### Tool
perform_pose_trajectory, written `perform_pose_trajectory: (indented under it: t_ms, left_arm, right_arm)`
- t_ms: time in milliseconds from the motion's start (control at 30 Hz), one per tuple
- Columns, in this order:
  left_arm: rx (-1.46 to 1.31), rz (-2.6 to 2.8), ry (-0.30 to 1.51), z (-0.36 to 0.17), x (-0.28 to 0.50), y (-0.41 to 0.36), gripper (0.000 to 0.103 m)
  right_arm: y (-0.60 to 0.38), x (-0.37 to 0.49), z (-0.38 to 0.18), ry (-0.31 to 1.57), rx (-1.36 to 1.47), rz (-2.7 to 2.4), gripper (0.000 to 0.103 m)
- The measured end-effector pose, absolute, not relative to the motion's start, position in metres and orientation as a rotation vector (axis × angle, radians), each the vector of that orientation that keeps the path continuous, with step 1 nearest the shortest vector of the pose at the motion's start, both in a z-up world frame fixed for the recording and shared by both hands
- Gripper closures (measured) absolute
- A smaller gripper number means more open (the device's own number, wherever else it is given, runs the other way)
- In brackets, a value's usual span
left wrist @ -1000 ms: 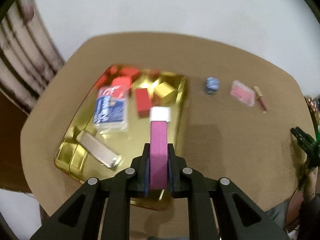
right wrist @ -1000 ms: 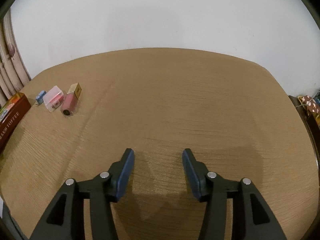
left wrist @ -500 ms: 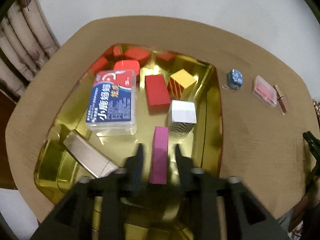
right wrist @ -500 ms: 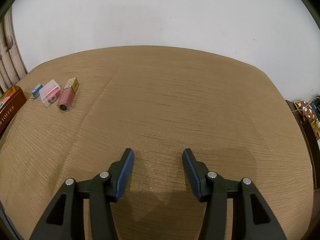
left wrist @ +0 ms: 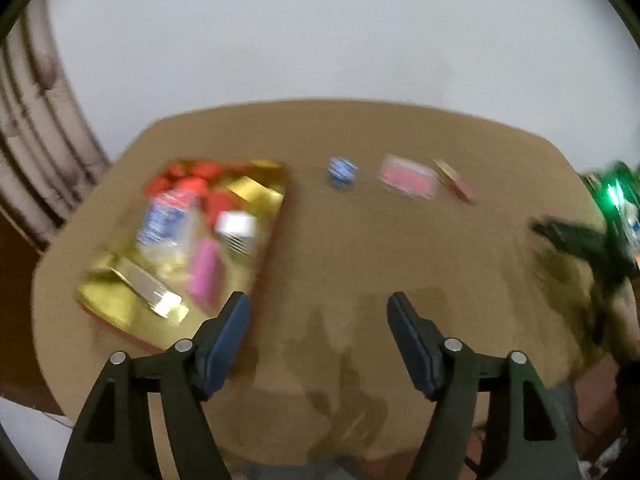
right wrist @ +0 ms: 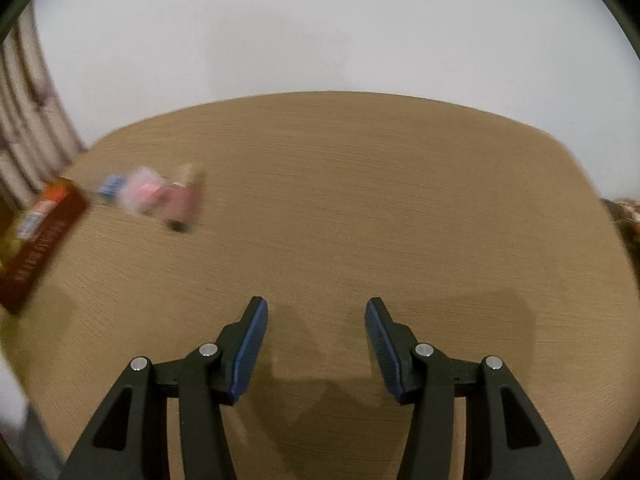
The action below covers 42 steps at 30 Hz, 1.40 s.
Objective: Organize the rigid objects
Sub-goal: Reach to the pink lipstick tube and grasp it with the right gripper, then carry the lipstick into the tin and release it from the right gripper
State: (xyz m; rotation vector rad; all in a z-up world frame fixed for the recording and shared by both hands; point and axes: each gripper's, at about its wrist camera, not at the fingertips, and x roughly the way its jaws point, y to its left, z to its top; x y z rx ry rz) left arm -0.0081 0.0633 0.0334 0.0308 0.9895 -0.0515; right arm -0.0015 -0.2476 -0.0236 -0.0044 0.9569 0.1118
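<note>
Motion blur smears both views. The left gripper (left wrist: 318,308) hangs above the brown table (left wrist: 360,248) with its jaws spread wide and nothing between them. The pink block (left wrist: 204,272) lies in the gold tin (left wrist: 108,304), beside a white cube (left wrist: 236,226) and a silver case (left wrist: 148,292). The right gripper (right wrist: 316,312) is likewise wide apart and empty, well apart from the tin.
</note>
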Motion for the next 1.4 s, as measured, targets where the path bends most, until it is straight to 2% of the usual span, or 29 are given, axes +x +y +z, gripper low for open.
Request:
perform_pose_trajectory:
  t_ms: [300, 600, 700, 767, 800, 833, 967, 1200, 1400]
  left_arm:
    - [-0.038, -0.103, 1.075, -0.01, -0.021, 0.033, 0.035]
    - [-0.099, -0.087, 1.088, -0.017, -0.017, 0.05, 0.034]
    - [-0.103, -0.079, 1.1, -0.022, -0.017, 0.052, 0.034]
    - [-0.115, -0.079, 1.104, -0.023, -0.017, 0.053, 0.034]
    - [-0.113, -0.074, 1.103, -0.023, -0.017, 0.053, 0.034]
    - [-0.109, -0.068, 1.1, -0.022, -0.019, 0.052, 0.034]
    - [-0.104, -0.047, 1.061, -0.016, -0.027, 0.054, 0.034]
    - [-0.149, 0.044, 0.995, 0.0, -0.062, 0.082, 0.034]
    - [-0.199, 0.128, 1.0, 0.0, -0.089, 0.116, 0.034]
  right_arm:
    - [-0.157, 0.062, -0.015, 1.008, -0.239, 0.264, 0.051]
    - [-0.151, 0.116, -0.045, 1.14, -0.279, 0.226, 0.052]
    - [-0.15, 0.122, -0.048, 1.153, -0.28, 0.24, 0.059]
    - [-0.149, 0.126, -0.048, 1.165, -0.285, 0.248, 0.068]
    - [-0.149, 0.126, -0.047, 1.168, -0.292, 0.251, 0.08]
    - [-0.147, 0.126, -0.046, 1.169, -0.306, 0.244, 0.083]
    - [-0.146, 0.122, -0.044, 1.169, -0.307, 0.235, 0.083]
    - [-0.162, 0.088, -0.026, 1.176, -0.148, 0.271, 0.083]
    - [-0.125, 0.063, 0.026, 1.144, 0.021, 0.422, 0.083]
